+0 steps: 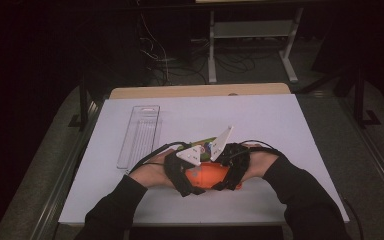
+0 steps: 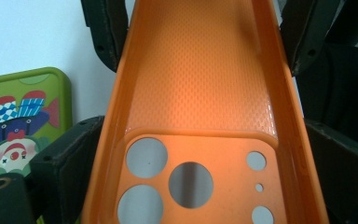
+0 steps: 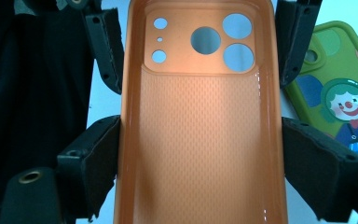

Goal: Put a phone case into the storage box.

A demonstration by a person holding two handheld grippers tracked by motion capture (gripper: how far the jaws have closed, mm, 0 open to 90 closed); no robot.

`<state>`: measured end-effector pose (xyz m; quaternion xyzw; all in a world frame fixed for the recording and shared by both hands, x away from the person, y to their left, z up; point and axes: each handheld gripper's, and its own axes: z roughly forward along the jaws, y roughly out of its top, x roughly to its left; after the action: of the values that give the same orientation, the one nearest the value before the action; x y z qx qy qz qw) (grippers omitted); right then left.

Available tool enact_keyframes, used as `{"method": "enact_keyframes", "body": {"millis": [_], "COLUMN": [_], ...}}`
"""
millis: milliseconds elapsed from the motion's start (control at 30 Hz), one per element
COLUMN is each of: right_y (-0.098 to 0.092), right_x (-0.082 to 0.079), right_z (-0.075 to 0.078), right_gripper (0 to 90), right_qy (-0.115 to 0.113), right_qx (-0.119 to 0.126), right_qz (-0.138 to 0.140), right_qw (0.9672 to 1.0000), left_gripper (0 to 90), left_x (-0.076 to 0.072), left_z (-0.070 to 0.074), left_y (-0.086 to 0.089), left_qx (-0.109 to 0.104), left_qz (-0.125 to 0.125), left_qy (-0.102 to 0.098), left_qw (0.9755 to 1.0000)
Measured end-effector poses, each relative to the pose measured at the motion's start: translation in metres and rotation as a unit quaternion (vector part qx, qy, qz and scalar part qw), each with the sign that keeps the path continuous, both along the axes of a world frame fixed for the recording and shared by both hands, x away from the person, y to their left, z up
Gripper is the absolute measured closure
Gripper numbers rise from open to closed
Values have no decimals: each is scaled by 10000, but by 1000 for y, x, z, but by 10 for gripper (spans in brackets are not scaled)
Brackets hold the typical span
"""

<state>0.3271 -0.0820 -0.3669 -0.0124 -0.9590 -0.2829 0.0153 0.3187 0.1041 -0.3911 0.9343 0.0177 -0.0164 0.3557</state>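
Above the table (image 1: 280,130), both tongs (image 1: 211,167) facing, gripping orange case (image 1: 207,176)

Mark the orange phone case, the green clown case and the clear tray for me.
orange phone case (image 3: 200,140), right gripper view, dimpled inner back.
green clown case (image 3: 345,100), right gripper view, on the clown's face.
clear tray (image 1: 139,135), high view, ribbed floor.
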Motion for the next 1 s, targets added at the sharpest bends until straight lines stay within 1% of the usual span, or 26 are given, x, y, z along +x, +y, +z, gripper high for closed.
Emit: {"method": "enact_keyframes", "body": {"millis": [100, 167, 233, 267, 367, 533, 567, 633, 667, 767, 867, 900, 933, 967, 1000], "right_y": [0, 0, 1, 1, 1, 0, 1, 0, 0, 0, 0, -1, -1, -1, -2], "right_x": [0, 0, 0, 0, 0, 0, 0, 0, 0, 0, 0, -1, -1, -1, -1], "right_z": [0, 0, 0, 0, 0, 0, -1, -1, -1, -1, -2, -3, -3, -4, -4], "right_gripper": [152, 151, 151, 151, 152, 151, 151, 150, 150, 150, 148, 147, 145, 130, 115], "right_qy": [-7, -6, -20, -20, 4, 49, 121, 139, 144, 119, 137, 153, 152, 133, 92], "right_qx": [23, 18, 37, 27, 42, 24, 29, 15, 15, 16, 49, 60, 59, 83, 120], "right_qz": [0, 6, 44, 51, 53, 32, 46, 38, 44, 48, 58, 46, 19, 23, -38], "right_qw": [10000, 10000, 10000, 10000, 10000, 10000, 9999, 9999, 9999, 9999, 9999, 9999, 9999, 9999, 9999], "left_gripper": [74, 116, 133, 136, 140, 147, 150, 154, 154, 157, 159, 159, 160, 160, 160], "left_x": [-1, 0, 0, 0, 1, 1, 1, 0, 1, 0, 0, -2, -2, -2, -2], "left_z": [-1, -1, -1, -1, -1, -1, -1, -1, -2, -2, -1, -2, -2, -3, -3], "left_y": [-1, -1, -1, -1, -1, -1, -1, -2, -1, -1, -2, -2, -2, -3, -3], "left_qx": [-8, -23, -57, -22, -41, -19, -28, -54, -49, -65, -27, -48, -20, -14, -12], "left_qz": [6, -4, -7, -24, -32, -54, -74, -85, -93, -85, -126, -59, -56, -23, 13], "left_qy": [44, -6, 44, 13, 84, 105, 86, 103, 68, 124, 99, 148, 105, 108, 125], "left_qw": [10000, 10000, 10000, 10000, 10000, 9999, 9999, 9999, 9999, 9999, 9999, 9999, 9999, 9999, 9999]}}
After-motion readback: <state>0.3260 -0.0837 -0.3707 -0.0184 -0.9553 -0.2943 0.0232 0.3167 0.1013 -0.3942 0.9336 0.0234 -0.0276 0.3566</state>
